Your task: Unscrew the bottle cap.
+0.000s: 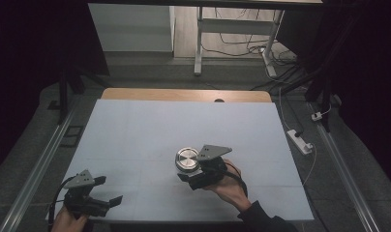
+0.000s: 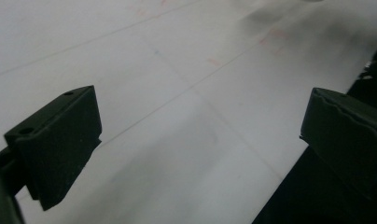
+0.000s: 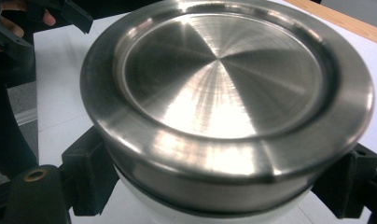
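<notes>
Right claw (image 1: 192, 170): it is seen in the high view near the middle of the tabletop, a little toward the near edge, held by the right hand (image 1: 230, 186); its jaws are pinched on the sides of the metal container, one jaw at each side just under the lid rim, as shown in the right gripper view.
Metal container (image 3: 224, 102): a round, brushed steel container with a flat, recessed lid is shown; a white lower part is glimpsed beneath the steel band in the right gripper view. In the high view the metal container (image 1: 187, 159) is placed just left of the grey plate on the right claw. Whether it rests on the tabletop or is lifted off it cannot be told.
Left claw (image 1: 111, 193): it is seen at the near left corner of the tabletop, held by the left hand (image 1: 67, 221); its jaws are spread wide, and nothing is held between them. In the left gripper view only bare white surface is seen between the two jaws.
Tabletop (image 1: 150, 125): it is covered by a white sheet, with a strip of wood left bare along the far edge.
Spacing: the two claws are kept well apart, and the left claw is kept well apart from the metal container.
</notes>
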Demonstrator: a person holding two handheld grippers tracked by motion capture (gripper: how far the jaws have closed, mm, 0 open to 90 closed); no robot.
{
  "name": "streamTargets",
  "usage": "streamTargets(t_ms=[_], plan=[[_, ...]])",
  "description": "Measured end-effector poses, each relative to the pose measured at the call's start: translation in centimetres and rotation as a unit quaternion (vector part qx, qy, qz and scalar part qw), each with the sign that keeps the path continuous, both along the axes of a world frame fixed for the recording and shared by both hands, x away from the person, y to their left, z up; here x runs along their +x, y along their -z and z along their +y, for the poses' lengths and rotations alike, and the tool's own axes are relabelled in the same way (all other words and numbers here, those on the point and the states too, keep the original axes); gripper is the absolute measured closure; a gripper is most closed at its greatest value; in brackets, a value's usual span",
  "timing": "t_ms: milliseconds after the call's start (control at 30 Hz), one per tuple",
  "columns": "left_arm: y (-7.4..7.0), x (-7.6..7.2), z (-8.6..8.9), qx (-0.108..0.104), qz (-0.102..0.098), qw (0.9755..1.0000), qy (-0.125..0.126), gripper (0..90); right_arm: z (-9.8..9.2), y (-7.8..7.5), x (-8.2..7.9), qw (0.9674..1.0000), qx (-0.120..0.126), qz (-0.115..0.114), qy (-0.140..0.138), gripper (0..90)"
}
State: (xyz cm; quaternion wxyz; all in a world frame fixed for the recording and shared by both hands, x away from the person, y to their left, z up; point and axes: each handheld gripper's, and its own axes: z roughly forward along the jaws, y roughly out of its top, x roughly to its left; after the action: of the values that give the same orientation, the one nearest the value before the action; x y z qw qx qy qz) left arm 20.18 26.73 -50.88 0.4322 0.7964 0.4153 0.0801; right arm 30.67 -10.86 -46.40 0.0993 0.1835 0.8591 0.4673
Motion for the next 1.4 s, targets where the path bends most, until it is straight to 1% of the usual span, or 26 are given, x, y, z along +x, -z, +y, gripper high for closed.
streamTargets(t_ms=[67, 100, 300, 533, 633, 767, 933, 1133, 1233, 1400], plan=[[-0.3, 0.2, -0.4, -0.005, -0.012, 0.9998, 0.014, 0.0, 0.0, 0.0, 0.0, 1.0000, 0.001, 0.000, 0.000, 15.1], [-0.4, 0.4, -0.6, -0.008, -0.015, 0.9997, 0.020, 0.0, 0.0, 0.0, 0.0, 1.0000, 0.002, 0.001, 0.000, 15.0], [-1.0, 1.4, -1.5, -0.020, -0.024, 0.9984, 0.047, 0.0, -0.1, 0.0, -0.1, 1.0000, 0.003, 0.001, -0.002, 15.0], [-2.5, 3.0, -3.0, -0.020, -0.044, 0.9960, 0.075, 0.0, -0.1, -0.2, -0.1, 1.0000, 0.004, 0.000, -0.002, 15.1], [-3.2, 3.8, -3.9, -0.023, -0.048, 0.9946, 0.089, 0.0, -0.1, -0.2, -0.1, 1.0000, 0.005, -0.001, -0.004, 15.1], [-3.8, 4.8, -5.1, -0.014, -0.050, 0.9929, 0.107, 0.0, -0.2, -0.2, -0.2, 1.0000, 0.005, -0.001, -0.003, 15.1], [-4.5, 5.9, -6.4, 0.001, -0.053, 0.9910, 0.123, 0.0, -0.2, -0.2, -0.2, 1.0000, 0.006, -0.002, -0.005, 15.1], [-5.5, 7.1, -8.1, 0.011, -0.059, 0.9886, 0.138, 0.0, -0.1, -0.2, -0.2, 1.0000, 0.005, -0.002, -0.008, 15.1], [-6.0, 7.7, -8.9, 0.013, -0.065, 0.9862, 0.152, 0.0, -0.2, -0.2, -0.2, 0.9999, 0.007, 0.001, -0.011, 15.1], [-6.9, 8.7, -10.5, 0.015, -0.077, 0.9806, 0.180, 0.0, -0.2, -0.2, -0.2, 0.9999, 0.005, 0.001, -0.016, 15.1]])
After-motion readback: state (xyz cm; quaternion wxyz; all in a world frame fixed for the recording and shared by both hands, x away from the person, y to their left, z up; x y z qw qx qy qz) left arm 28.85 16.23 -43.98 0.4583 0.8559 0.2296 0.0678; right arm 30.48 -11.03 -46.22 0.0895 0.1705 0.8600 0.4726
